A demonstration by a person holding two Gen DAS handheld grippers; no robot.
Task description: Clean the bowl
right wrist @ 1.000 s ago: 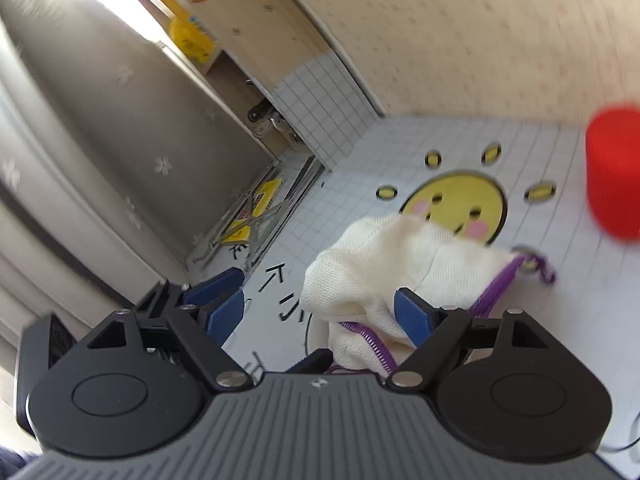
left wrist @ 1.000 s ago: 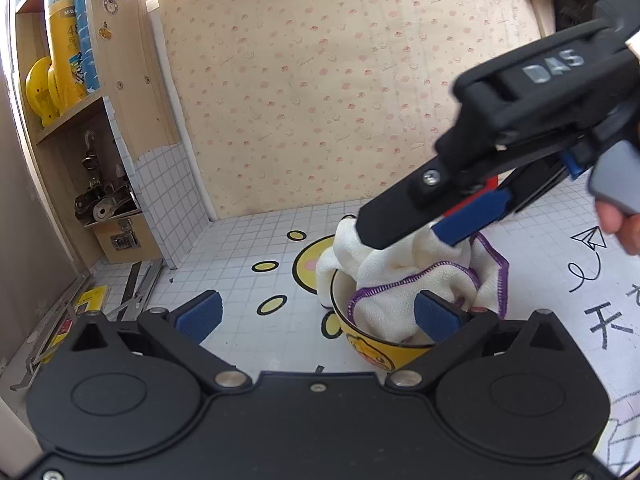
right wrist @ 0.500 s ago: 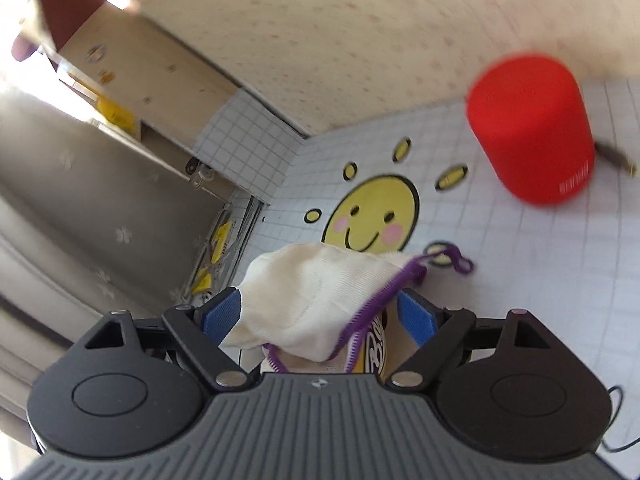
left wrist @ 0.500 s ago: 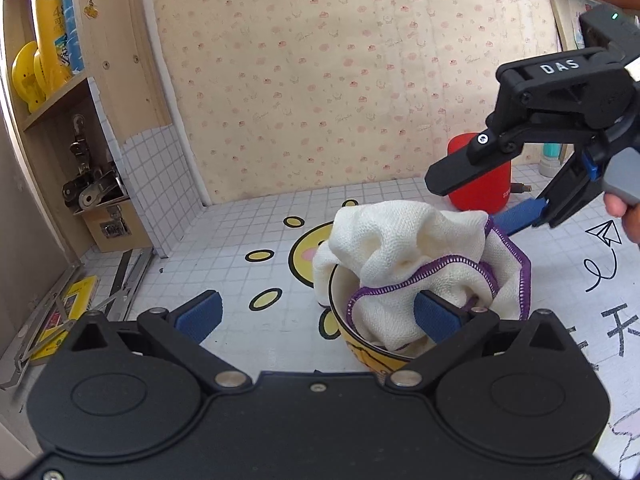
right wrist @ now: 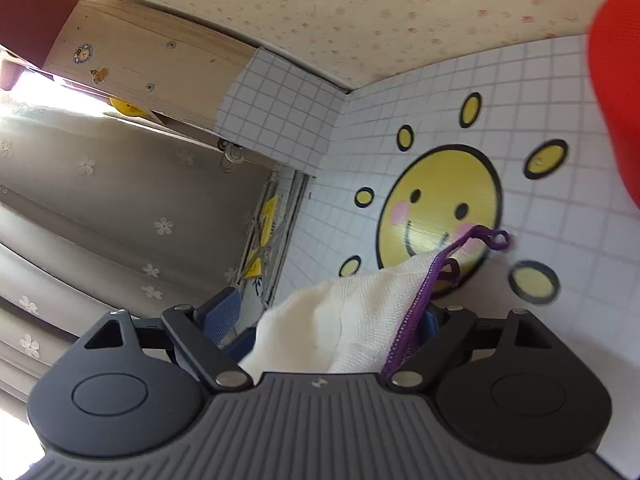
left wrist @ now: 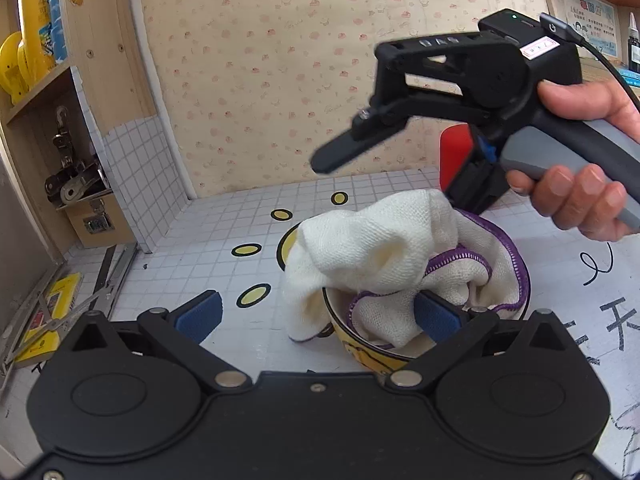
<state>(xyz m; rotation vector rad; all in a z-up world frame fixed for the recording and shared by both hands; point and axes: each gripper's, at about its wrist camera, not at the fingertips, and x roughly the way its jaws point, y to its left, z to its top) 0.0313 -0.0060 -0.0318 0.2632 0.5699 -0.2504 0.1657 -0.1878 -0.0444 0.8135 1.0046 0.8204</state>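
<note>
Working the cloth [left wrist: 372, 248] around inside the bowl [left wrist: 360, 344], we brace with the left gripper [left wrist: 316, 316]: its jaws stand spread, one pad inside the bowl against the cloth, the other outside clear of it, gripping nothing. The right gripper [right wrist: 332, 320] straddles a raised fold with jaws wide; we cannot tell whether the pads press it. The bowl sits on the gridded mat [left wrist: 224, 248] over its smiley sun print. The red cylinder [left wrist: 456, 152] stands just behind, close enough to bump.
</note>
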